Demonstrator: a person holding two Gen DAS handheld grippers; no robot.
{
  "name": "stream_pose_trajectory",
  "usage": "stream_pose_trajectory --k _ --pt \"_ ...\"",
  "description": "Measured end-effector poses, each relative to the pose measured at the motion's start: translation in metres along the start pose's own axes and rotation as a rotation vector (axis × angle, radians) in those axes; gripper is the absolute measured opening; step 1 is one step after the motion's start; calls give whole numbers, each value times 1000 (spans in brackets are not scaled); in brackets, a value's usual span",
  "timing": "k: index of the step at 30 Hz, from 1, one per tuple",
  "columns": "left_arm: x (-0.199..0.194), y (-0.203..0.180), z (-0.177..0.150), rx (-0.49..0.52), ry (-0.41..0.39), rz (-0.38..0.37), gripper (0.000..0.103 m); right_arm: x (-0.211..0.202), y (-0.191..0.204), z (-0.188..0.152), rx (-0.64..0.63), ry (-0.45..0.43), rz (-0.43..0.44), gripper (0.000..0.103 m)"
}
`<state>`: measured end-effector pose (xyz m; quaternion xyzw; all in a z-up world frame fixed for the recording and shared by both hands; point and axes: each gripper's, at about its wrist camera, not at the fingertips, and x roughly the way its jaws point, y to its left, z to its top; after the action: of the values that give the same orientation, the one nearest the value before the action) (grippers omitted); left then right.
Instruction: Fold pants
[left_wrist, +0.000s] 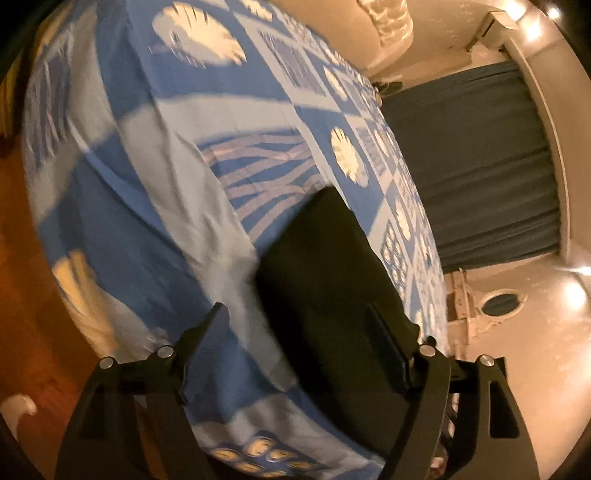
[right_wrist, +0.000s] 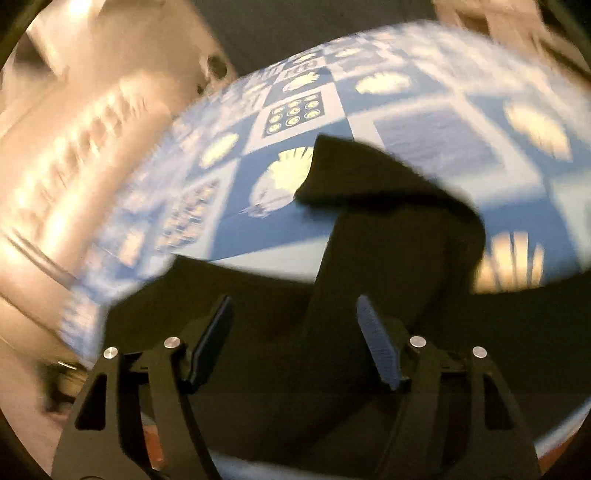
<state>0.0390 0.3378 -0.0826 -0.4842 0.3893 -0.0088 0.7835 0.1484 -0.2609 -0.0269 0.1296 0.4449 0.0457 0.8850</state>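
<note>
**Black pants lie loose on the bedspread**

The black pants (right_wrist: 388, 206) lie on the blue patterned bedspread (left_wrist: 155, 177), one corner curled over. Above them the left gripper (left_wrist: 295, 328) and right gripper (right_wrist: 293, 317) gape, gripping nothing.

The pants (left_wrist: 325, 266) were black and lay flat on the bed, partly folded. Seen from the left tongs (left_wrist: 295, 332), they stretched straight ahead as a long dark panel, passing beneath the right-hand finger. Ahead of the right tongs (right_wrist: 295, 325), one narrow band ran forward, its far end doubled over in a loose, lifted flap.
</note>
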Motion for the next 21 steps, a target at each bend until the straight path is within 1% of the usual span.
stream_pose_trajectory --k 1,2,3,5,7,9,11,13,15,16,17,19,20,21 --pt "7 -3 -2 -6 19 -7 74 13 5 8 -22 16 -7 69" --pt "12 -6 -5 -10 32 -11 74 33 6 21 -29 54 2 69" --pt "16 -8 -7 -11 43 -14 74 46 1 28 -14 78 13 69" --pt "24 -14 -11 -11 68 -17 74 73 -14 47 57 131 39 69" --pt "29 -21 -16 8 84 -14 74 82 -35 54 133 143 33 69" --pt "30 -24 -20 28 84 -5 75 83 -61 64 205 125 22 69" --pt "29 -27 -21 51 78 8 75 75 -84 71 248 72 -6 69" --pt "27 -31 -23 65 67 15 75 63 -113 80 266 3 -112 69" --pt "26 -35 -25 84 56 26 75 58 -140 83 316 -16 -200 69" --pt "25 -39 -26 100 51 36 75 54 -152 83 355 -29 -223 69" --pt "25 -42 -27 118 47 46 76 48 -166 82 411 -67 -203 69" --pt "26 -48 -29 145 47 62 77 41 -183 78 508 -120 -143 69" --pt "26 -50 -30 158 47 67 77 37 -202 70 635 -176 -28 71" --pt "26 -51 -31 164 45 70 77 36 -215 61 743 -214 71 80"
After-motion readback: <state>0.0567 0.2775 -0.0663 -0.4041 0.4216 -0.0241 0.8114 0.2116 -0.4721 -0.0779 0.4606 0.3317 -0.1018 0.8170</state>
